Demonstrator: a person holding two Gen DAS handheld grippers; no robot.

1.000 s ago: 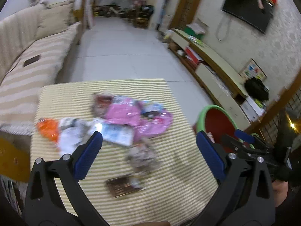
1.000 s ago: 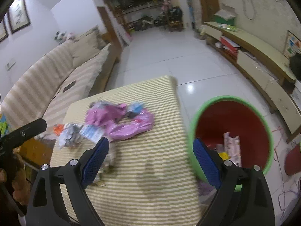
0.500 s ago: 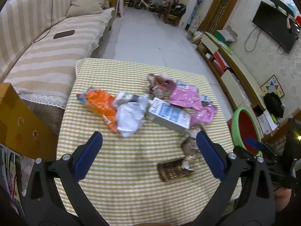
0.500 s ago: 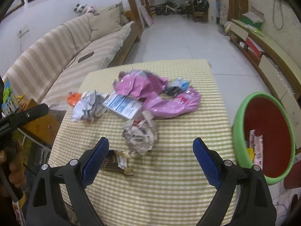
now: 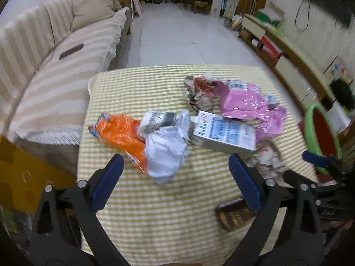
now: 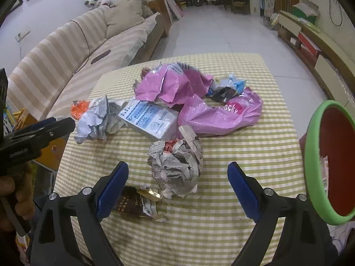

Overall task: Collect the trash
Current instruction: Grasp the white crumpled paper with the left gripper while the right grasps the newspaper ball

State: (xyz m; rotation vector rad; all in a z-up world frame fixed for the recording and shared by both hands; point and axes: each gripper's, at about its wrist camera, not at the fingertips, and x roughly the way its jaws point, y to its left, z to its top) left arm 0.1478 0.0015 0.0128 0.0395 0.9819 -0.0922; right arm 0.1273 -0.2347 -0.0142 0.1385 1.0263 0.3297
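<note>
left gripper (image 5: 176,168) spread wide above white crumpled paper (image 5: 165,153); right gripper (image 6: 177,177) spread wide around newspaper ball (image 6: 177,166), gripping nothing

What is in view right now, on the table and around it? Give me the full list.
crumpled newspaper ball: 1, grey-white, table front centre, between the right tool's fingers in view.
brown wrapper: 1, dark brown with gold foil, front left of the ball.
carton: 1, white with blue print, table centre, lying flat.
crumpled white paper: 1, left of the carton.
orange wrapper: 1, table left.
pink plastic bags: 2, table back right.
blue-black wrapper: 1, between the pink bags.
trash bin: 1, green rim, red inside, floor right of table.
table: 1, yellow-striped cloth.
sofa: 1, beige striped, left.
left tool: open, empty.
right tool: open, empty.
</note>
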